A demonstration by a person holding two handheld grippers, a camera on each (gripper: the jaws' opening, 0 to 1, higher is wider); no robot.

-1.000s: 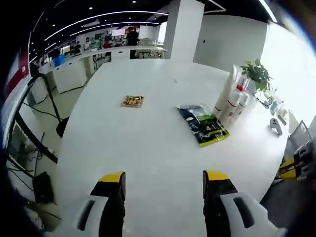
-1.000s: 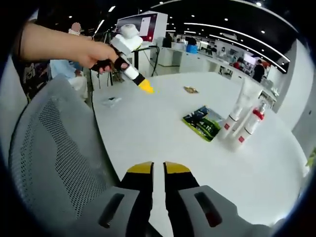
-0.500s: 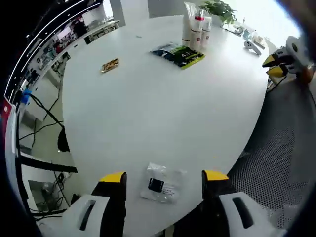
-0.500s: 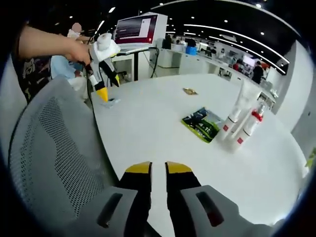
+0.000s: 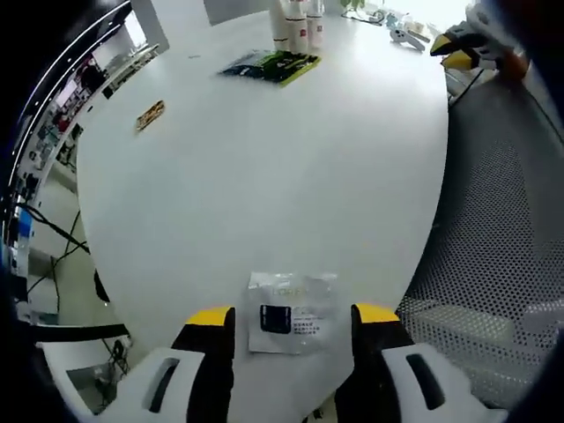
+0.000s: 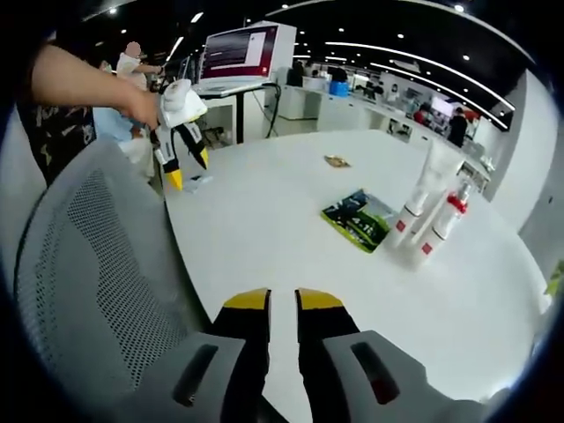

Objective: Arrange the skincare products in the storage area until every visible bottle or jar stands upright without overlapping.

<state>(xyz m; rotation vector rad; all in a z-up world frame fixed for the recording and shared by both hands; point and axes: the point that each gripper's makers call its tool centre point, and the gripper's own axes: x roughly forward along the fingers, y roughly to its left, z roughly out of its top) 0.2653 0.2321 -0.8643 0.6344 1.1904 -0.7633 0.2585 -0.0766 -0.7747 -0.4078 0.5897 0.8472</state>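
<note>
Two yellow-tipped jaws of the left gripper [image 5: 292, 319] are spreading wide in the left gripper view, hanging just over a small clear sachet [image 5: 292, 310] that is lying flat near the desk [image 5: 264, 167] edge; whether the tips are touching it I cannot tell. Nothing is being pinched. Far across the desk a green flat packet [image 5: 271, 65] is lying down, and beyond it the skincare bottles [image 5: 297, 22] are standing close together at the far edge. A small gold packet [image 5: 150, 115] is lying well apart to the left. A mesh chair [image 5: 498, 220] is sitting beside the desk edge, and the right gripper [image 5: 458, 48] is showing at the upper right.

In the right gripper view, the right gripper's [image 6: 282, 301] own jaws are sitting almost pressed together, a thin gap between them, holding nothing, hovering over the near desk edge. A person's hand [image 6: 137, 104] is gripping the left gripper, which is pointing down at the sachet by the desk corner. The white tube [image 6: 431, 189] and the two red-capped bottles beside it are standing upright, near one another; whether they are touching is too small to tell. The green packet is lying flat just beside them.

Judgement on progress: the bottles are looking already upright, so that part seems done. The flat items are lying loose, and the left gripper looks to be lining up on the sachet; the tidying seems at an early stage.
</note>
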